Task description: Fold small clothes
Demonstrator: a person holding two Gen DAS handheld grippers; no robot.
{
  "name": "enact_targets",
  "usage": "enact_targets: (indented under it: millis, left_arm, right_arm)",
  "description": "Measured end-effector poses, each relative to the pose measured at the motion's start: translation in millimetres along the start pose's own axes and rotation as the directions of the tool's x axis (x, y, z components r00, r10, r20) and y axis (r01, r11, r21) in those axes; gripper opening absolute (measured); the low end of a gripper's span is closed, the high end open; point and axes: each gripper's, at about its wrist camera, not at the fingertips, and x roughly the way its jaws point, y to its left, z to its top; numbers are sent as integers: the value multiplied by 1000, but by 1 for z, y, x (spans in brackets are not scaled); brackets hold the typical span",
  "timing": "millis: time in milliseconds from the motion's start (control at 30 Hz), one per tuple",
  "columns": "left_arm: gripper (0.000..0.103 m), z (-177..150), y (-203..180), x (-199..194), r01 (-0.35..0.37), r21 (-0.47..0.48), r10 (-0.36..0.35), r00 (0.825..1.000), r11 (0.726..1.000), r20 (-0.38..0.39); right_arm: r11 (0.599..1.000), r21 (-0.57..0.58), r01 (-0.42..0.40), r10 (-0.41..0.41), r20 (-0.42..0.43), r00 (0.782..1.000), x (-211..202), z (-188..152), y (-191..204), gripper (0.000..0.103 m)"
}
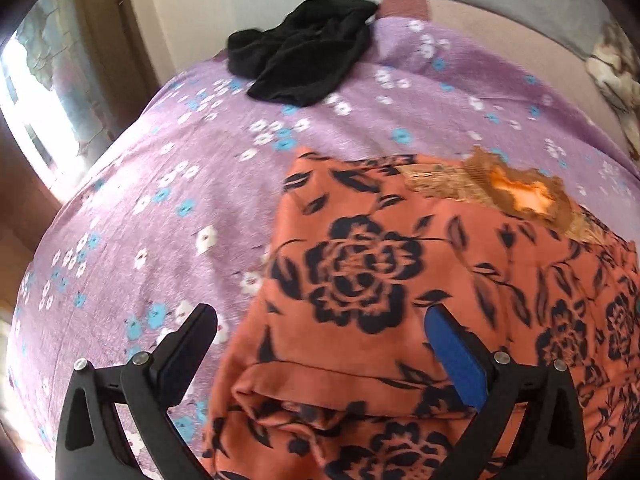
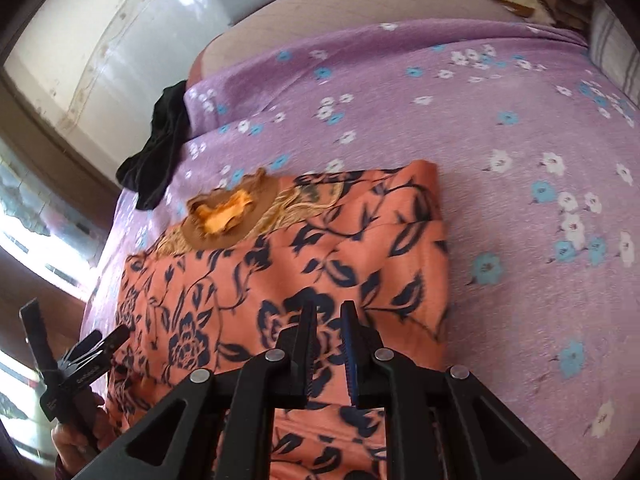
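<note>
Orange floral garment [image 1: 400,280] lies half-folded on the purple bedsheet [image 1: 160,200]. Left gripper [image 1: 320,320] spread wide above it, right gripper [image 2: 328,312] pinched nearly closed, seemingly empty. Risk: dragging loose layers undoes the fold.

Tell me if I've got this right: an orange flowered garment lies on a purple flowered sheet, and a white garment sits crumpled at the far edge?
Not quite. The crumpled garment at the far edge is black, not white, as the left wrist view shows. The rest holds: the orange flowered garment lies on the purple flowered sheet.
</note>
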Motion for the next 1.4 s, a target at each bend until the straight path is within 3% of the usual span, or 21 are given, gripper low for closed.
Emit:
enact_targets:
  millis: [67, 167, 233, 333, 400, 500, 733, 867, 1067, 1167, 1300, 1400]
  left_arm:
    - [103, -4, 11, 19, 3, -49, -7, 997, 999, -78]
    - [103, -7, 16, 20, 50, -118, -62, 994, 992, -93]
    - [103, -6, 10, 14, 70, -77, -77, 993, 995, -90]
    - [103, -6, 6, 2, 45, -57, -46, 999, 997, -22]
    - [103, -4, 3, 5, 23, -36, -24, 999, 999, -27]
    - [103, -8, 4, 21, 9, -25, -12, 996, 1000, -93]
    - [103, -4, 9, 8, 8, -50, -10, 999, 999, -37]
    - [103, -8, 3, 19, -1, -9, 1, 997, 1000, -82]
    - [103, -9, -1, 1, 15, -17, -15, 1000, 1000, -24]
    - [103, -12, -13, -9, 36, 37, -36, 999, 999, 13]
    - [103, -21, -34, 2, 8, 141, -4, 999, 990, -32]
    - [103, -20, -32, -2, 16, 128, -13, 1000, 992, -24]
  right_arm:
    - [998, 64, 22, -19, -38, 999, 8, 2, -16, 15]
    - [996, 87, 6, -3, -40, 999, 7, 3, -18, 15]
    - [999, 52, -17, 18, -18, 1000, -1, 3, -9, 15]
    - [997, 8, -77, 77, 17, 997, -9, -1, 6, 15]
    - [997, -22, -75, 74, -16, 997, -2, -4, 14, 15]
    - [998, -40, -43, 37, -133, 990, 21, -13, 17, 16]
    - [996, -52, -76, 69, -112, 991, 11, -16, 19, 15]
    - [994, -82, -67, 53, -160, 986, 22, -21, 26, 15]
    - [992, -80, -95, 84, -137, 987, 16, -20, 28, 15]
    - [987, -100, -126, 112, -139, 984, 16, -22, 35, 15]
    - [976, -177, -124, 88, -199, 976, 30, -36, 51, 16]
    - [970, -217, -108, 68, -187, 980, 27, -38, 57, 16]
